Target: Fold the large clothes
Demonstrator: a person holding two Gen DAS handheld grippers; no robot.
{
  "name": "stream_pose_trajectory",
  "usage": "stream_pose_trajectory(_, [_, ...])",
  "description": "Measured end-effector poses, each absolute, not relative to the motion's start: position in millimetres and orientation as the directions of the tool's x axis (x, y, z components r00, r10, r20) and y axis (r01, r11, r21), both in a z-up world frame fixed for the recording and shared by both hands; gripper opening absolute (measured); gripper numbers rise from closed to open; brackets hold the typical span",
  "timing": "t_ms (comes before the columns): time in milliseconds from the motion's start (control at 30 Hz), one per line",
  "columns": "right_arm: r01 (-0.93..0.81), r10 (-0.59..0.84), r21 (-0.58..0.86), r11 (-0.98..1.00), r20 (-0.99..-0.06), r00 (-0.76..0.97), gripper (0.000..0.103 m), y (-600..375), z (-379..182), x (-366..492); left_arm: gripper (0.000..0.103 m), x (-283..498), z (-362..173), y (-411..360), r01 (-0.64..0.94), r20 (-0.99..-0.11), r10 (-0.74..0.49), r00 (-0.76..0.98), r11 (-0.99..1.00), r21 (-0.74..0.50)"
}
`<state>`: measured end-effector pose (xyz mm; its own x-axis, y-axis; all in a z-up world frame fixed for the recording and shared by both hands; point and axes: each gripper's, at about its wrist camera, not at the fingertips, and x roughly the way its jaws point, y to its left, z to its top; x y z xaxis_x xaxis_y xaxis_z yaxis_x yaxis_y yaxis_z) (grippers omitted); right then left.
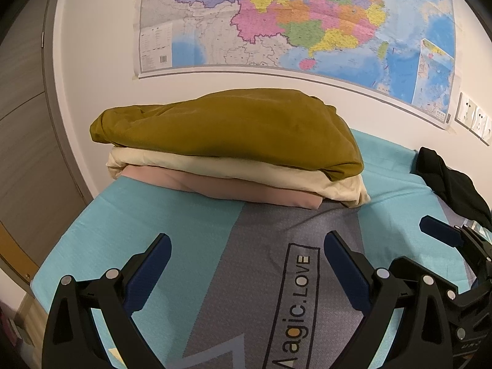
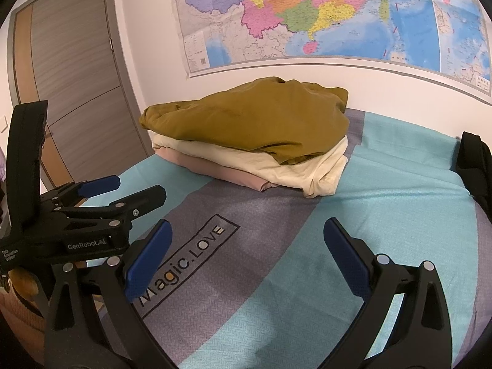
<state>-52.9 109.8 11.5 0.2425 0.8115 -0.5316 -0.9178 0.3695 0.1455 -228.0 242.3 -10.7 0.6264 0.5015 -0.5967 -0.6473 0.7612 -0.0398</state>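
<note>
Both grippers, left (image 1: pixel 247 243) and right (image 2: pixel 247 229), are hovering released, grasping nothing, over the bedspread (image 2: pixel 384 215). Folded clothes (image 2: pixel 255 129) are sitting stacked at its far edge; a black garment (image 2: pixel 473 160) is lying cut off at the right edge.

Warm, even indoor light fills both fisheye views, leaving only a soft, narrow shadow beneath the stack of folded clothes (image 1: pixel 233 153) (image 2: pixel 252 141). Above the stack, the wall map (image 1: pixel 292 21) (image 2: pixel 323 15) bows sharply with lens distortion and looks slightly soft. Dark vignetting cuts the corners. Below the stack, the bedspread lettering (image 1: pixel 295 307) (image 2: pixel 184 264) reads sharp, free of glare.
</note>
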Motion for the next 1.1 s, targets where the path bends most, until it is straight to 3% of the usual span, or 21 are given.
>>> stream_pose_trajectory(1100, [-0.918, 0.815, 0.146, 0.369, -0.525, 0.244, 0.097, 110.5, 13.6, -53.1, 0.096, -224.5, -8.9, 240.0, -0.639, -0.588, 0.501, 0.635, 0.768, -0.034])
